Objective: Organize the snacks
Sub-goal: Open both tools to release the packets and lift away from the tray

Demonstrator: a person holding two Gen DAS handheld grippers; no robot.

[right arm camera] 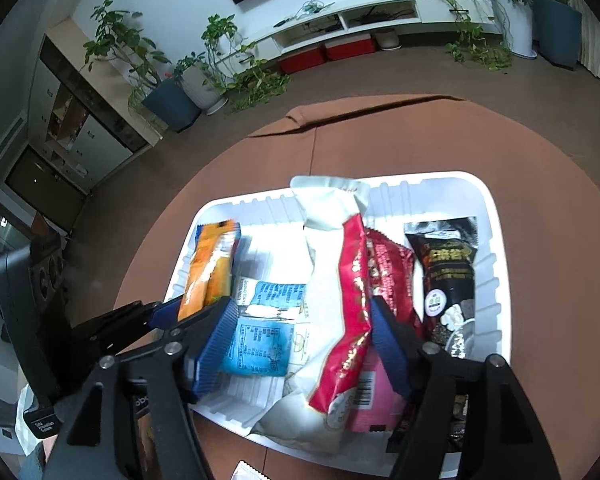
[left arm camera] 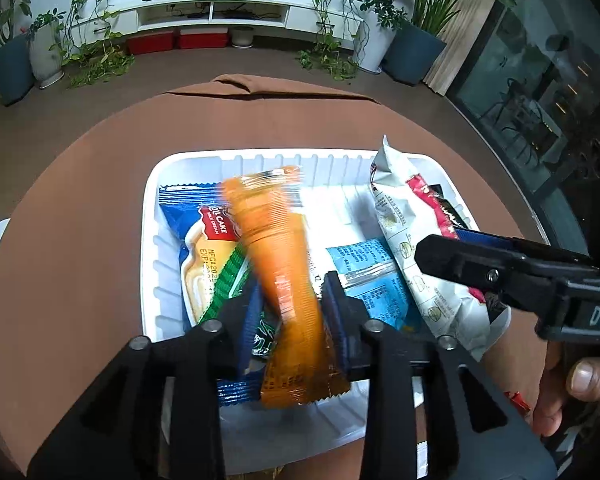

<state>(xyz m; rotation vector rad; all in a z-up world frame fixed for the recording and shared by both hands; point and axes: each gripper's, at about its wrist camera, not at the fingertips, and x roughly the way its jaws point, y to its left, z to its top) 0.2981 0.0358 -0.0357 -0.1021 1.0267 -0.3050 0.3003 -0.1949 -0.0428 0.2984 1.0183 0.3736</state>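
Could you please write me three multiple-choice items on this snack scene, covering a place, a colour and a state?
1. In the right wrist view, where in the white tray does the black packet lie?
A. At the left end
B. In the middle
C. At the right end

2. What colour is the packet between the fingers of the left tongs?
A. Green
B. Orange
C. Pink

3. How do the right tongs stand?
A. Open
B. Shut on the black packet
C. Shut on the blue packet

Answers:
1 C: it lies by the tray's right wall, beside the red packet.
2 B: the blurred wrapper there is plainly orange.
3 A: the fingers stand wide apart, either side of the white-and-red bag, with a clear gap on the left.
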